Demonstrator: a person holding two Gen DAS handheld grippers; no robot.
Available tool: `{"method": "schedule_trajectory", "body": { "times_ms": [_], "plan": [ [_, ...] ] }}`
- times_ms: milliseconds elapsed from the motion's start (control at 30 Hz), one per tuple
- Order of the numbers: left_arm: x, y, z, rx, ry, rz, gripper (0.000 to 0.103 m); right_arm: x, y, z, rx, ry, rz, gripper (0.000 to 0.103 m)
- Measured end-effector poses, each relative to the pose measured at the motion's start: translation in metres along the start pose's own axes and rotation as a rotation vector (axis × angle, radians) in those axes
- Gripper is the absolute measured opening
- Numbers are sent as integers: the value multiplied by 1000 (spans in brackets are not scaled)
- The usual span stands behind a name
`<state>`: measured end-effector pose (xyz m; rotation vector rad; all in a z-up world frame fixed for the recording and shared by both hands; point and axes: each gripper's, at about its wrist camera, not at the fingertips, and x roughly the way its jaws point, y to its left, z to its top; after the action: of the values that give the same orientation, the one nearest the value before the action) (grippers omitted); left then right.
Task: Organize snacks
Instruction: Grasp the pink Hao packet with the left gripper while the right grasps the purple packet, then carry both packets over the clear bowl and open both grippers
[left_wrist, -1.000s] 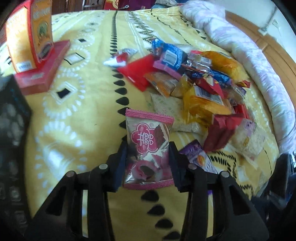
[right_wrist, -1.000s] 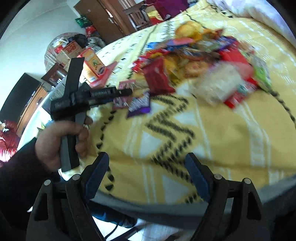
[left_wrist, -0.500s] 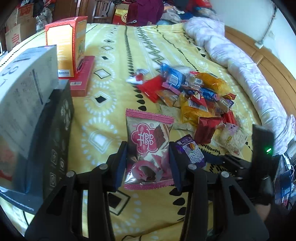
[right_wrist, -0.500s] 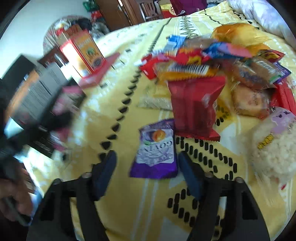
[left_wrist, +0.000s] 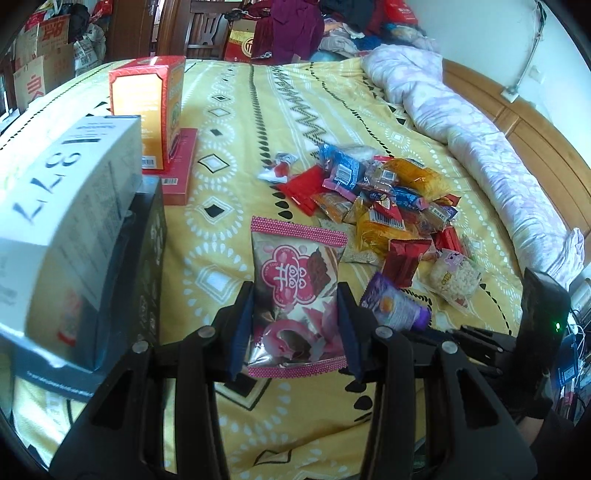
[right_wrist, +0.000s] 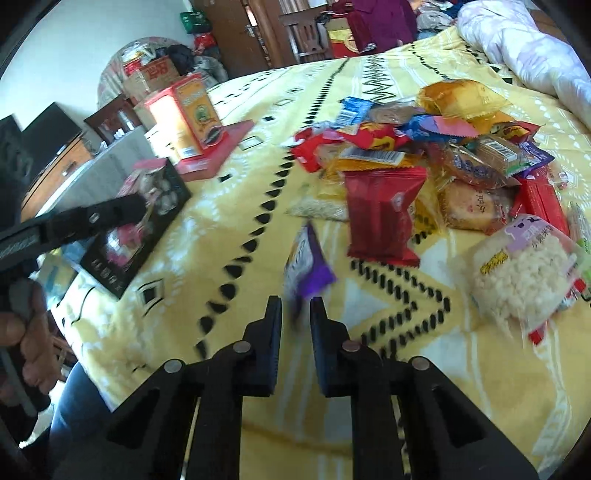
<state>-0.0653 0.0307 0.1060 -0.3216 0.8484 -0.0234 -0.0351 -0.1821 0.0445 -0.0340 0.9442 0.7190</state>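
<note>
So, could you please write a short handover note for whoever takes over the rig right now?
Left tongs: shut on the pink snack packet, held above the bedspread.
Right tongs: just closed on the purple packet, beside the snack pile.
Boxes: an orange carton on a red lid, a white box on a black box.
Done: two packets gripped.
Left: place both, then sort the pile.
</note>
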Motion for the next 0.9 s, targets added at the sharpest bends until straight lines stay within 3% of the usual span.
{"method": "schedule_trajectory", "body": {
  "times_ms": [67, 167, 233, 367, 667, 700, 733, 767, 900],
  "plan": [
    [-1, 3, -2, -9, 6, 0, 44, 0, 0, -10, -6, 36, -6, 20],
    [-1, 7, -5, -27, 16, 0, 44, -8, -6, -21, 18, 37, -5, 50],
    [-1, 8, -6, -33, 17, -1, 44, -17, -6, -21, 19, 17, -6, 57],
    [-1, 9, -5, -51, 12, -7, 44, -16, -10, -7, 68, -10, 72, 67],
    [3, 12, -6, -59, 32, -2, 44, 50, 5, 12, -2, 103, 93, 67],
    [3, 13, -6, -61, 34, -3, 44, 50, 6, 12, -9, 95, 80, 65],
    [3, 13, -6, -62, 34, -3, 44, 50, 6, 12, -10, 88, 67, 51],
    [2, 14, -6, -62, 32, -4, 44, 49, 5, 11, -9, 82, 61, 46],
    [-2, 14, -6, -61, 20, -15, 44, 36, 3, 7, -9, 86, 41, 37]
  ]
}}
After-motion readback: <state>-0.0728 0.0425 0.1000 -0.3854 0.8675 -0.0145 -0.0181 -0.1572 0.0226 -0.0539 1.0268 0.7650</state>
